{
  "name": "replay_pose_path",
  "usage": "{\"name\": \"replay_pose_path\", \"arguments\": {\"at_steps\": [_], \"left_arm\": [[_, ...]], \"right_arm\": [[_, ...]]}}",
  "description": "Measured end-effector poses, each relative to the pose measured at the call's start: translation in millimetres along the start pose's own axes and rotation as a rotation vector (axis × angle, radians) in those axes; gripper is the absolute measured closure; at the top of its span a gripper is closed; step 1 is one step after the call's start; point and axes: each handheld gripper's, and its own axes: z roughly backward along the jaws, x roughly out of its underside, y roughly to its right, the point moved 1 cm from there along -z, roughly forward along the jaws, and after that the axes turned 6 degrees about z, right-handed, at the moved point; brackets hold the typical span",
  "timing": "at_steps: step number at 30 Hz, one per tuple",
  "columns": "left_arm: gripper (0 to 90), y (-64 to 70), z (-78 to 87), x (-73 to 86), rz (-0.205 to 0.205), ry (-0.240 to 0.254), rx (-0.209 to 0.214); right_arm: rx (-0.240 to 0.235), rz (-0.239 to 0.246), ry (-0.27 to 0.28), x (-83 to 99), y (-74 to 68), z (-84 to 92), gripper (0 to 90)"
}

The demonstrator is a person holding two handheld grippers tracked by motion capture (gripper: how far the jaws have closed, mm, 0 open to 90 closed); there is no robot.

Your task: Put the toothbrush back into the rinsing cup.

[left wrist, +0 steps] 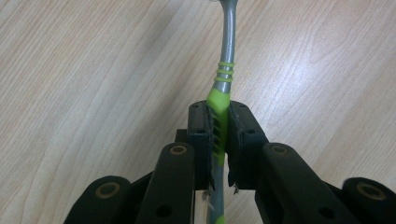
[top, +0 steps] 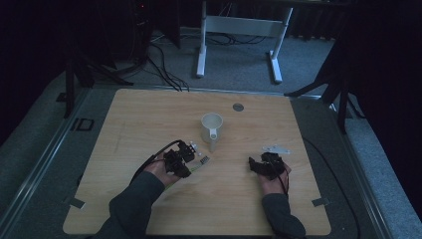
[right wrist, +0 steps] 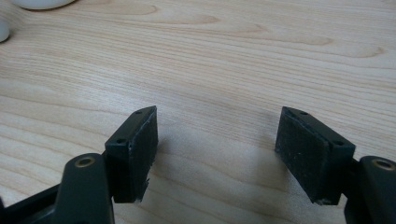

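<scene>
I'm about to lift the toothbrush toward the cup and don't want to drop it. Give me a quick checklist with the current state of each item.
1. Left claw shut on the toothbrush: ok.
2. Grip sits on the green handle section: ok.
3. Toothbrush head free of the table: cannot tell.
4. Cup upright, mouth open: ok.
5. Right claw open and holding nothing: ok.
6. Path to the cup free of the small white parts: not ok.

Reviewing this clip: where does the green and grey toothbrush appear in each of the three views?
High view: the toothbrush lies low over the table, left of centre, at the left gripper, just below the white cup.
Left gripper view: centre, green grip clamped between the jaws, grey neck running to the top edge.
Right gripper view: not in it.
Shared landmark: the wooden table.
</scene>
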Motion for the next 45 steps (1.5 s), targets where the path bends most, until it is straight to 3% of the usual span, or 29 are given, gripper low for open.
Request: {"name": "replay_pose_path", "arguments": {"at_steps": [14, 37, 45], "left_arm": [[80.9, -9.6, 12.7, 2.3, 0.064, 0.094, 0.017], [80.9, -17.3, 28.7, 5.8, 0.133, 0.250, -0.038], [80.8, -19.7, 32.3, 6.3, 0.147, 0.279, -0.050]], "right_arm": [[0.000, 0.000, 0.000, 0.0, 0.0, 0.0, 29.3], [0.000, -0.001, 0.000, 0.0, 0.0, 0.0, 29.4], [0.000, -0.003, 0.001, -0.1, -0.2, 0.0, 29.3]]}}
